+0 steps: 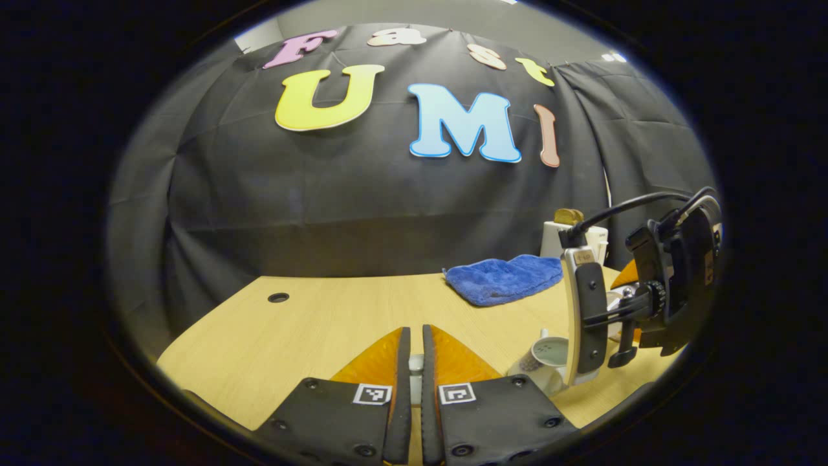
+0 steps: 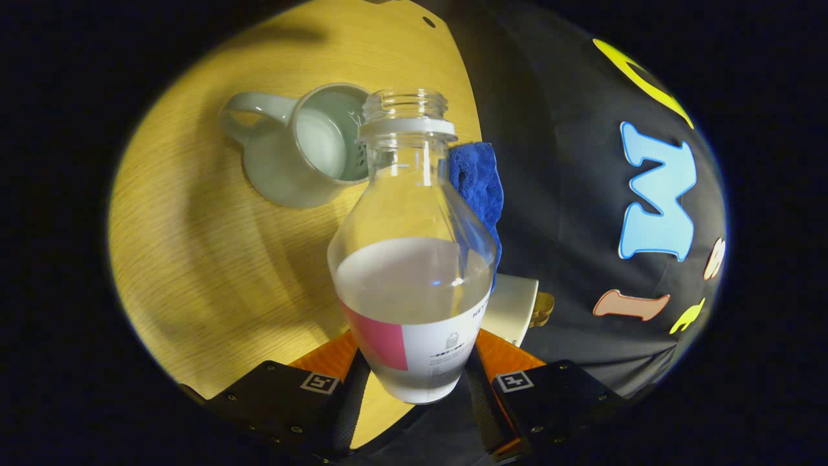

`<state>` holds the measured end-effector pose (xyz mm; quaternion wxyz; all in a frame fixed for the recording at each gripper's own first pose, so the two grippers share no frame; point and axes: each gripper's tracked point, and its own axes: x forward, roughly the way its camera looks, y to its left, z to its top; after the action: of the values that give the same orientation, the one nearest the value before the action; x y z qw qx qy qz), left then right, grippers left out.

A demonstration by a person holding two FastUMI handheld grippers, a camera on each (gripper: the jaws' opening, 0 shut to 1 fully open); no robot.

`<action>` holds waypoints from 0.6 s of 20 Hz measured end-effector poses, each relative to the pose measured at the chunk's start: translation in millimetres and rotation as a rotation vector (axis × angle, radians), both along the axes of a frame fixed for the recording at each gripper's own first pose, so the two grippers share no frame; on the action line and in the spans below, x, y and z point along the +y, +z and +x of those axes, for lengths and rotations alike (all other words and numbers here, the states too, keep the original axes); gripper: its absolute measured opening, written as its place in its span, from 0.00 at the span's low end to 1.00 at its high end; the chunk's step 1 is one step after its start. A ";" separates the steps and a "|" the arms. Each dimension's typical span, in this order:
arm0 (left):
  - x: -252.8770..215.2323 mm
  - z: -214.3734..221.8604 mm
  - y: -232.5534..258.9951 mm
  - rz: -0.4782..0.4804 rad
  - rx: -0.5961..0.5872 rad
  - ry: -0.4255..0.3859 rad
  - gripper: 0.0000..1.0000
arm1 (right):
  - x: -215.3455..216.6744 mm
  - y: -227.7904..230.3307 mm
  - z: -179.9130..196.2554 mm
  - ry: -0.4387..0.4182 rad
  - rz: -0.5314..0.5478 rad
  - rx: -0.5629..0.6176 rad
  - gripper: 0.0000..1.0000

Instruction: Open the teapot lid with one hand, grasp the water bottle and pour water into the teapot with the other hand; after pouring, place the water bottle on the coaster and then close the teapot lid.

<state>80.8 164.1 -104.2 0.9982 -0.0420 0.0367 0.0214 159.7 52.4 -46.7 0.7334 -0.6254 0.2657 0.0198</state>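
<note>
My right gripper [image 2: 414,362] is shut on the lower body of a clear water bottle [image 2: 414,272] with a pink and white label. The bottle has no cap and is tilted, its mouth close to the rim of the pale green teapot [image 2: 284,168]. The water sits in the bottle's lower half and no stream shows at the neck. The teapot stands open on the wooden table, handle to the left in the right gripper view. My left gripper [image 1: 416,369] is shut on a small pale piece, the teapot lid [image 1: 416,378], held above the table left of the open teapot [image 1: 550,355].
A blue cloth [image 1: 504,278] lies at the back of the table [image 1: 310,336], beyond the teapot. A white box [image 1: 556,236] with a golden thing on top stands against the wall. A cable hole [image 1: 278,298] is at the table's far left. One finger [image 1: 585,310] of the right gripper hangs over the teapot.
</note>
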 end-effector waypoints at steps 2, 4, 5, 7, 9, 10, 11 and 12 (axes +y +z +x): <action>2.0 -0.6 -1.9 -0.005 0.003 0.005 0.13 | -3.7 9.5 4.5 0.021 -0.085 -0.010 0.73; 2.2 -0.1 -2.5 -0.011 0.004 0.008 0.14 | -5.9 15.8 7.5 0.036 -0.143 -0.004 0.73; 2.2 0.1 -3.3 -0.013 0.004 0.008 0.14 | -7.1 13.6 11.8 0.037 -0.154 0.002 0.72; 3.8 1.3 -5.3 -0.013 0.004 0.009 0.14 | -8.3 16.9 11.9 0.042 -0.183 0.008 0.73; 7.0 0.5 -4.4 -0.009 0.003 0.012 0.14 | -8.0 22.0 12.4 0.061 -0.234 0.010 0.73; 7.9 1.5 -4.8 -0.008 0.003 0.015 0.14 | -7.1 23.8 12.2 0.070 -0.251 0.012 0.73; 8.0 2.1 -5.7 -0.008 0.004 0.015 0.14 | -5.9 26.2 12.8 0.074 -0.263 0.010 0.73; 9.2 1.7 -6.2 -0.011 0.003 0.016 0.14 | -5.1 29.7 13.3 0.081 -0.281 0.005 0.73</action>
<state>82.5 173.3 -110.4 0.9977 -0.0475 0.0382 0.0292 173.1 47.3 -17.0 0.6367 -0.7319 0.2424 0.0134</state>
